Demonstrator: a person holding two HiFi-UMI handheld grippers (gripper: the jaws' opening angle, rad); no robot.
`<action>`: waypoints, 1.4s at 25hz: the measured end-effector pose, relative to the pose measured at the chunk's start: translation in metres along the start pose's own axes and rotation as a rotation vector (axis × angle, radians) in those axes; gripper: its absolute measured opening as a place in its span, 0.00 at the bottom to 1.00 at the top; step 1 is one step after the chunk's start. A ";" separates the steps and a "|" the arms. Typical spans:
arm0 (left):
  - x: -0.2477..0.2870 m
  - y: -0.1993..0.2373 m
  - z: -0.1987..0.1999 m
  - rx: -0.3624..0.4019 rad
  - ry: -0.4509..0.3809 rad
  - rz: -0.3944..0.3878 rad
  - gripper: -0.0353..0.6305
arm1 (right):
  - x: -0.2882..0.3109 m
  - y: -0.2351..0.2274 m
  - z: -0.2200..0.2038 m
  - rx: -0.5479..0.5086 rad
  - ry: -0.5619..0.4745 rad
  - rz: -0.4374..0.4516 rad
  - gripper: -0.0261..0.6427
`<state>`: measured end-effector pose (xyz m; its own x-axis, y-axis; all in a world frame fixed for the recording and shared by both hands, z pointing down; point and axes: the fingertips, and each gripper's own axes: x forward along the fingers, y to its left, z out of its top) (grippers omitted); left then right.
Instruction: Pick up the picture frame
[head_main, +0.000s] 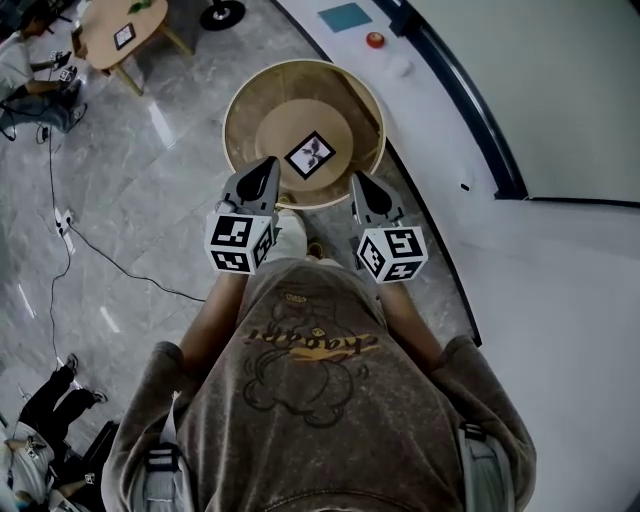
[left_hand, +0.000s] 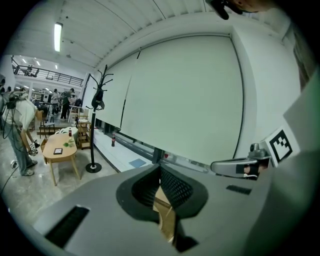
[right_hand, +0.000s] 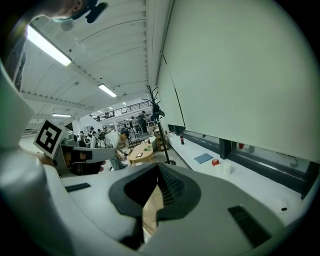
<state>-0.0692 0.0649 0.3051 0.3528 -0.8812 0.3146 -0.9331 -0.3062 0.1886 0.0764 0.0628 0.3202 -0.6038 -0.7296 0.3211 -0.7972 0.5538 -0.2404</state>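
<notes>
Looking steeply down on a round, raised-rim wooden worktop (head_main: 236, 120) at the upper centre of the head view; lying flat on it near the middle, a little toward the lower side, the picture frame (head_main: 310, 154), dark border, pale picture, corners turned like a diamond; square-looking from here, so no long axis worth naming.

Just to the frame's lower left, the left hand-held gripper (head_main: 268, 166), tips over the near rim; to its lower right, the right hand-held gripper (head_main: 358, 181), tips at the rim as well. Both with jaws pressed fully together and nothing between them; confirmed along each gripper's own view, only a sliver of pale wood showing past the closed tips.

Frame untouched, apart from both; sitting up-frame from the tips and between the two. Left a shade nearer by the look of it, though close to even.

Judging the coming move: opening needed first, then a reach up-frame and inward onto one edge of the diamond; flat lie likely making that edge awkward to catch.
</notes>
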 end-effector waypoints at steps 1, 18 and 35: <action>0.005 0.003 0.001 0.001 0.004 -0.006 0.08 | 0.005 -0.002 0.001 0.004 0.001 -0.004 0.07; 0.089 0.046 0.038 0.062 0.018 -0.148 0.08 | 0.082 -0.037 0.036 0.038 -0.022 -0.126 0.07; 0.144 0.056 0.050 0.054 0.038 -0.117 0.08 | 0.116 -0.078 0.055 0.038 -0.001 -0.109 0.07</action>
<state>-0.0743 -0.0974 0.3149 0.4613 -0.8241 0.3287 -0.8872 -0.4261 0.1767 0.0682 -0.0873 0.3264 -0.5137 -0.7851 0.3459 -0.8575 0.4557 -0.2389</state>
